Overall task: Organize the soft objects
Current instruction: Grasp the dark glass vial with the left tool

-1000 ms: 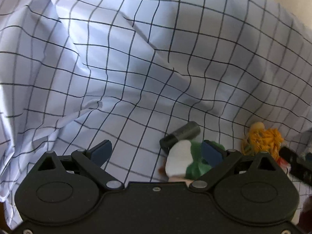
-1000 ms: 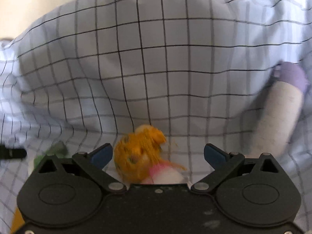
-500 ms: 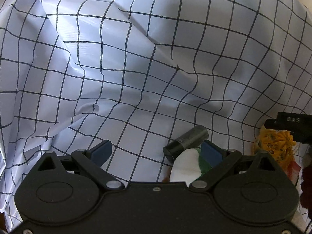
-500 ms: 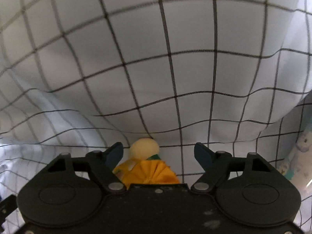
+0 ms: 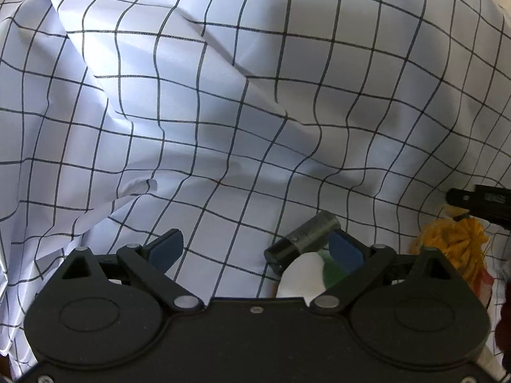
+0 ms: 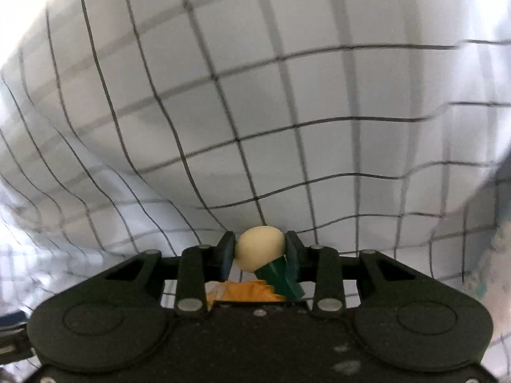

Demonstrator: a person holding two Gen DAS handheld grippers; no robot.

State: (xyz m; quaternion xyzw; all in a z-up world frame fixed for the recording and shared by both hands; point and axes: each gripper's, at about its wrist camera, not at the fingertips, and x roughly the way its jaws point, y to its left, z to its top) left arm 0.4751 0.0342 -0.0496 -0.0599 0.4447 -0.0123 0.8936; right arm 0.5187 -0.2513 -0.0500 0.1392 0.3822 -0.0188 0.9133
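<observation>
My right gripper [image 6: 259, 250] is shut on an orange soft toy with a cream round knob [image 6: 260, 250] and a green part [image 6: 279, 276]; its orange body [image 6: 246, 293] hangs below the jaws. The same orange toy shows in the left wrist view [image 5: 453, 242] at the right, under the right gripper's black tip [image 5: 479, 199]. My left gripper [image 5: 255, 249] is open and empty, low over the checked cloth [image 5: 223, 95]. A white and green soft toy [image 5: 308, 274] lies by its right finger.
A dark cylinder [image 5: 303, 236] lies on the cloth just ahead of the left gripper's right finger. The checked cloth is rumpled, rises behind, and fills the right wrist view [image 6: 255, 111]. A pale patterned object [image 6: 498, 255] sits at the right edge.
My right gripper has closed on the orange toy's cream knob and moved in close to the cloth. My left gripper has stayed open, shifting only slightly.
</observation>
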